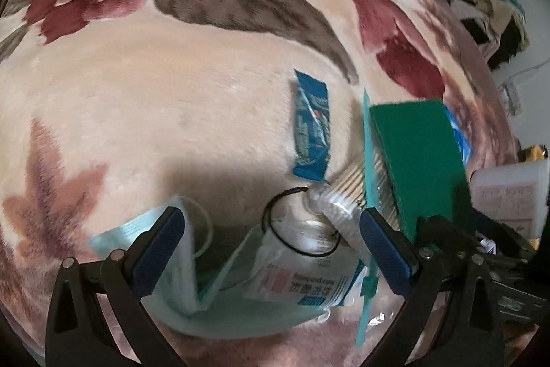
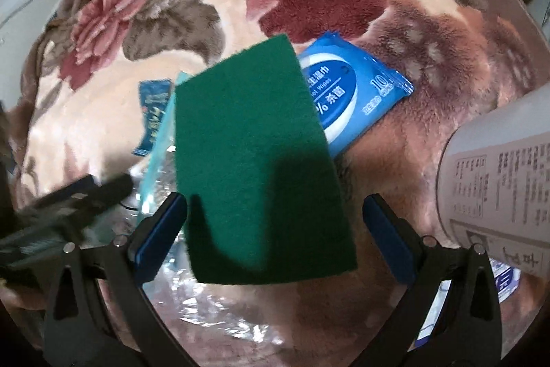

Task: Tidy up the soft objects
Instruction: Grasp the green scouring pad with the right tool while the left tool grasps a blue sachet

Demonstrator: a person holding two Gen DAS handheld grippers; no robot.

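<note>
Here, in the left wrist view, the left gripper (image 1: 271,250) hovers spread and empty over a face mask (image 1: 172,267) and cotton swab pack (image 1: 340,205) on the floral blanket (image 1: 137,98); picking one seems next. From the right wrist, the right gripper (image 2: 275,239) gapes around the green scouring pad (image 2: 254,160), unclamped, angled downward; closing comes next
</note>
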